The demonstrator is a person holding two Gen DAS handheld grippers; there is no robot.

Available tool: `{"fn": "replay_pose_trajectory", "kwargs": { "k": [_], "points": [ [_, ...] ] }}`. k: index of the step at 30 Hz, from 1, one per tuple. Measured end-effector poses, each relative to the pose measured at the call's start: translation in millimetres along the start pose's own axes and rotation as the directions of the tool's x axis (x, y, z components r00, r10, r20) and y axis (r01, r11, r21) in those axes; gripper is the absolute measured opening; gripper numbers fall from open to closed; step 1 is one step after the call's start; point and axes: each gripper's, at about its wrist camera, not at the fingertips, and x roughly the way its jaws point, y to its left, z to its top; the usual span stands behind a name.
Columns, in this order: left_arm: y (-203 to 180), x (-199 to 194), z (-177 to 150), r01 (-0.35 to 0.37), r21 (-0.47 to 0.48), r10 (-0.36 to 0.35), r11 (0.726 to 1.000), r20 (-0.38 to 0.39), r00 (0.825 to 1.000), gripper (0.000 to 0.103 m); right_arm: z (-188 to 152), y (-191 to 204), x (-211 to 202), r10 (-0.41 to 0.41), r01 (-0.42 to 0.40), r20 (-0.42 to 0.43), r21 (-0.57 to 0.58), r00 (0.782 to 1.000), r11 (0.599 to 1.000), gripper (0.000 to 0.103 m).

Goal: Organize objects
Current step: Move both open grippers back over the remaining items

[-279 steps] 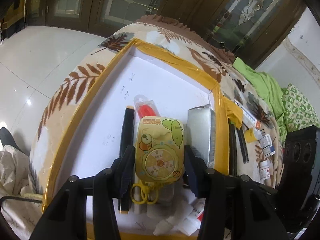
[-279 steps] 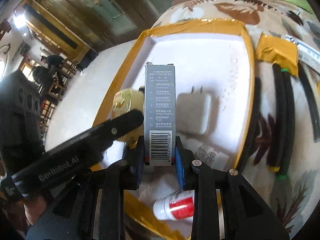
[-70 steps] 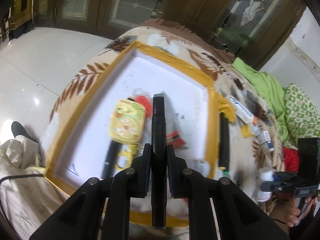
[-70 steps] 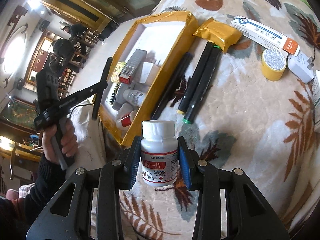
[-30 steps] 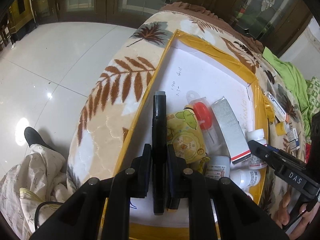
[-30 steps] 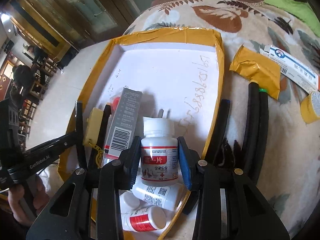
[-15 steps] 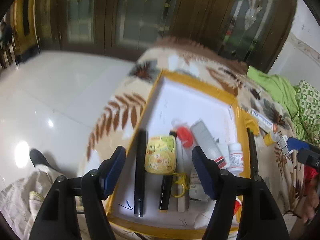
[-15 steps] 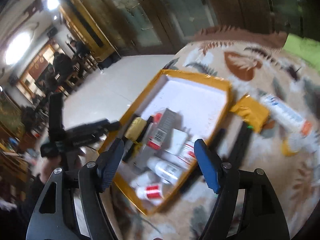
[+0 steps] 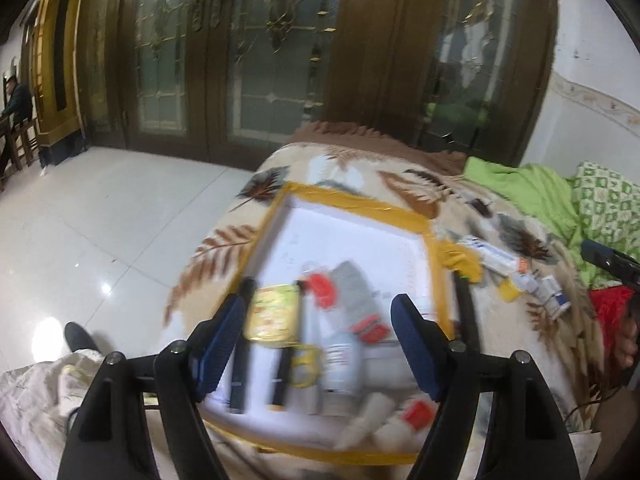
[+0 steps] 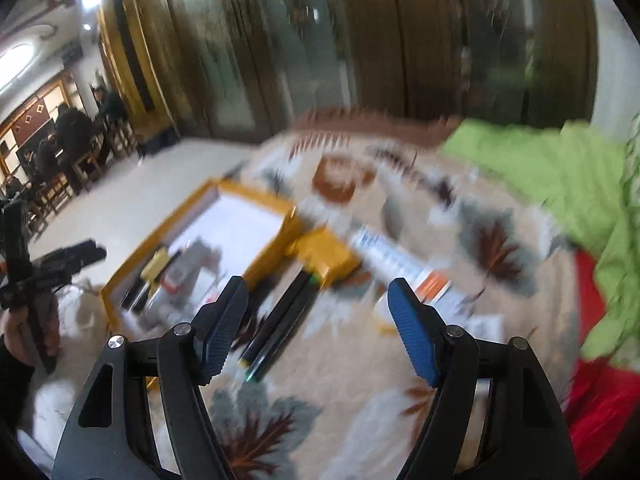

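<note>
Markers (image 10: pixel 280 320) | two black ones lying near right of yellow-edged tray (image 10: pixel 264 200) on bed: light, stiff, round, likely slippery; grip mid-barrel | left gripper (image 9: pixel 318 344) opening, empty | right gripper (image 10: pixel 316 328) wide, empty

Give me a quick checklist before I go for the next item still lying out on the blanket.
1. Left gripper free: ok, jaws opening, nothing between them.
2. Right gripper free: ok, jaws wide, nothing between them.
3. Items left outside the yellow-edged box: ok, black markers and a long white carton lie on the blanket.
4. Room in the box: ok, far half bare.
5. Sharp view for aiming: not ok, both views blurred.
</note>
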Motion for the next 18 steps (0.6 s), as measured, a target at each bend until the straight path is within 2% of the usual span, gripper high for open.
{"fn": "replay_pose_trajectory", "kwargs": {
  "k": [2,3,5,7,8,10,12,15,16,18],
  "points": [
    [-21.9,-0.8,2.4,0.023,0.006,-0.023,1.000,0.013,1.000,0.076,-0.5,-5.9,-9.8,0.029,-0.030,0.049,0.008,0.998,1.000,0.073],
    [-32.1,-0.9,3.8,0.034,0.011,-0.034,0.999,0.017,0.999,0.076,-2.3,-11.9,-10.7,0.074,-0.076,0.054,0.030,0.996,0.997,0.073],
    [-58.0,1.4,7.0,0.052,0.039,-0.053,0.998,0.019,0.998,0.076,-5.6,-20.2,-11.2,0.083,-0.087,0.054,0.064,0.995,0.994,0.073],
    [-85.8,5.6,8.5,0.067,0.079,-0.068,0.995,0.014,0.998,0.076,-8.1,-36.8,-2.6,0.138,-0.139,0.018,0.136,0.990,0.981,0.073],
    [-99.9,9.3,9.4,0.081,0.097,-0.082,0.992,0.008,0.997,0.076,-7.5,-46.0,5.8,0.169,-0.160,-0.027,0.199,0.985,0.967,0.073],
    [-123.9,17.8,10.1,0.100,0.107,-0.099,0.989,-0.010,0.995,0.076,-6.2,-62.9,15.6,0.198,-0.167,-0.080,0.294,0.977,0.941,0.069],
    [-143.6,27.3,10.8,0.121,0.117,-0.119,0.986,-0.029,0.993,0.076,-2.5,-77.2,14.1,0.178,-0.145,-0.073,0.333,0.981,0.932,0.063],
    [-167.8,46.3,10.0,0.140,0.154,-0.128,0.978,-0.083,0.988,0.076,5.5,-102.4,1.2,0.186,-0.166,-0.008,0.421,0.982,0.892,0.062],
    [-172.8,51.1,7.9,0.142,0.163,-0.126,0.976,-0.104,0.987,0.076,8.9,-107.4,-3.1,0.159,-0.141,-0.006,0.424,0.987,0.894,0.062],
    [-180.5,64.4,3.4,0.144,0.177,-0.116,0.974,-0.160,0.980,0.076,14.2,-112.7,-4.2,0.098,-0.068,-0.056,0.402,0.994,0.913,0.062]
  ]
}}
